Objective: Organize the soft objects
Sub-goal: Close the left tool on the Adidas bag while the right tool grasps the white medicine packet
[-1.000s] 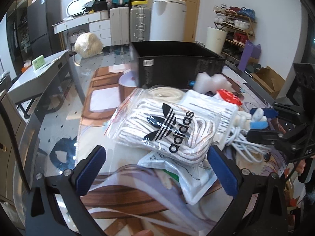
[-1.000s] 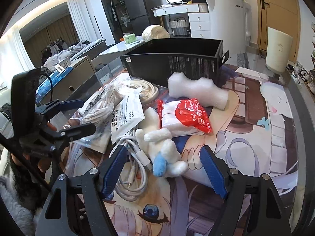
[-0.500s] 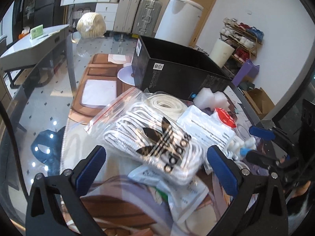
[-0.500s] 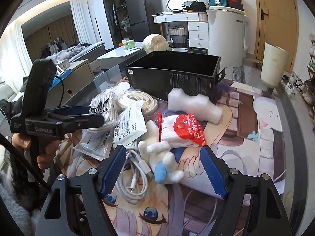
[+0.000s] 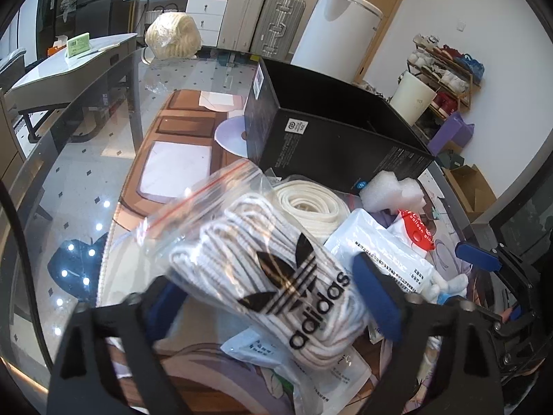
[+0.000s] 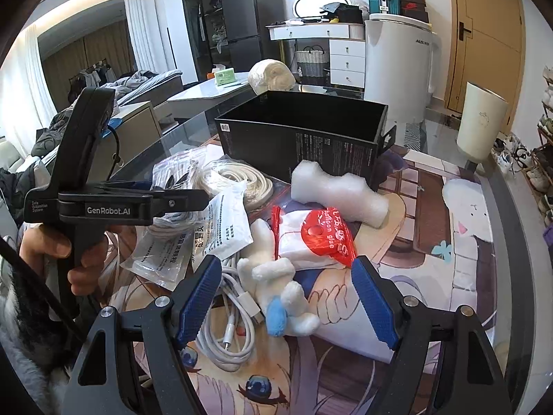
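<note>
The left gripper [image 5: 273, 297] has just been closing its jaws around the clear zip bag of white laces [image 5: 255, 273] with the adidas logo. The bag sits right between the blue pads and they look to be squeezing its sides, so it's gripped. The bag is tilted up over the pile of flat plastic packets [image 5: 383, 259] on the glass table [image 5: 86, 186], just in front of the coiled cream cord [image 5: 311, 204] and the open black box [image 5: 331, 145].

The right gripper [image 6: 285, 297] hangs over the other end of the pile with its jaws standing wide and nothing clamped. Below it lie the little white plush toy [image 6: 280, 287] with a blue bit, a white charging cable [image 6: 228, 328] and a red-and-white balloon glue pack [image 6: 314, 238]. A white foam block [image 6: 338, 193] lies just in front of the box. A hand [image 6: 58, 252] grips the left tool's handle.
</note>
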Demonstrator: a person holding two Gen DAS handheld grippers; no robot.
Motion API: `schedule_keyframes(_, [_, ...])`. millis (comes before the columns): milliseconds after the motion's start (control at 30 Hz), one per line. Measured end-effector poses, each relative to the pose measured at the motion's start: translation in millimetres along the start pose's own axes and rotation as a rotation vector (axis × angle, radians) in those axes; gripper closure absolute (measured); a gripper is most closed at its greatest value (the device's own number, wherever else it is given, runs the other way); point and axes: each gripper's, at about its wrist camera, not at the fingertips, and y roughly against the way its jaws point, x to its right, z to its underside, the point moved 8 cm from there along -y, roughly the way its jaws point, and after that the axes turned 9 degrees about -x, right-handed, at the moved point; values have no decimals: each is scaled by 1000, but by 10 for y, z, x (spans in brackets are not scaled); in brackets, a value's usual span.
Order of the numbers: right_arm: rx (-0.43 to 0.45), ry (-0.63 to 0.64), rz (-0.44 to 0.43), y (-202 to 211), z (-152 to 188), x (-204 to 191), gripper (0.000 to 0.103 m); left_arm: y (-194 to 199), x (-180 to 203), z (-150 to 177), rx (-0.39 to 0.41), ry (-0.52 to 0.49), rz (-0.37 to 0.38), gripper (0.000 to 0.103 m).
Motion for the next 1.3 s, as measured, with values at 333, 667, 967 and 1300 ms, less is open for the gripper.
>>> schedule_keyframes(333, [-12,68,3,-112,-142,-216,24,148,-31,18,52,-50,37,46])
schedule_keyframes(667, [-72,170,3,-370,-270,-508,24,307,-99,12,89,-59,50,46])
schedule_keyframes(967, [-109,245,35,-586,-333,-667,26,389,-143,-18,115,-57,58,46])
schedule_keyframes(1300, [-101,246,71,-632,-353,-634,48,412,-131,2,118,-71,58,46])
